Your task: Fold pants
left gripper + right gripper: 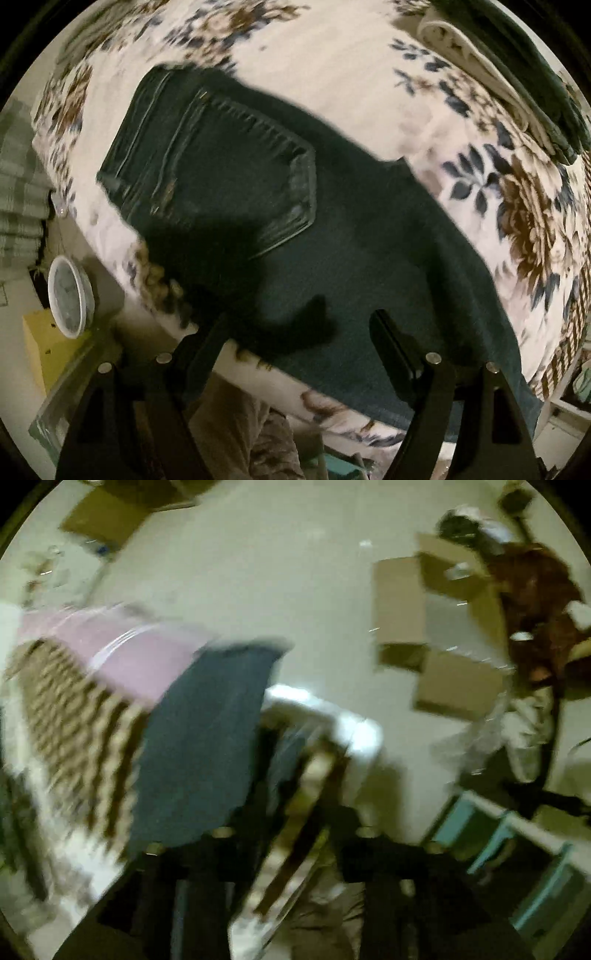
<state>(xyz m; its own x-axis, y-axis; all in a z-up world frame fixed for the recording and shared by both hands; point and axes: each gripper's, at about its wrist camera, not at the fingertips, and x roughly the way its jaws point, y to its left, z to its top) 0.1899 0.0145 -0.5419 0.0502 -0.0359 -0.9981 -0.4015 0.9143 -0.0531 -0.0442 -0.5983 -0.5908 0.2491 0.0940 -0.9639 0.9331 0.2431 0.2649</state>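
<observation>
Floral bed cover [332, 59]: jeans [351, 229] flat, ready for folding | my left claw [295, 325] spread, empty | right claw [306, 760] blurred, grip undeterminable.

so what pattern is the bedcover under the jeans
White with brown and navy flowers; the bedcover shows best in the left wrist view, under the dark jeans.

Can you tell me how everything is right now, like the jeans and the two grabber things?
jeans: lying flat on the flowery blanket, back pocket facing up.
flowery blanket: spread out under the jeans.
folded clothes: stacked at the far corner.
left gripper: open, above the jeans, holding nothing.
right gripper: too blurry to tell open or shut.
</observation>
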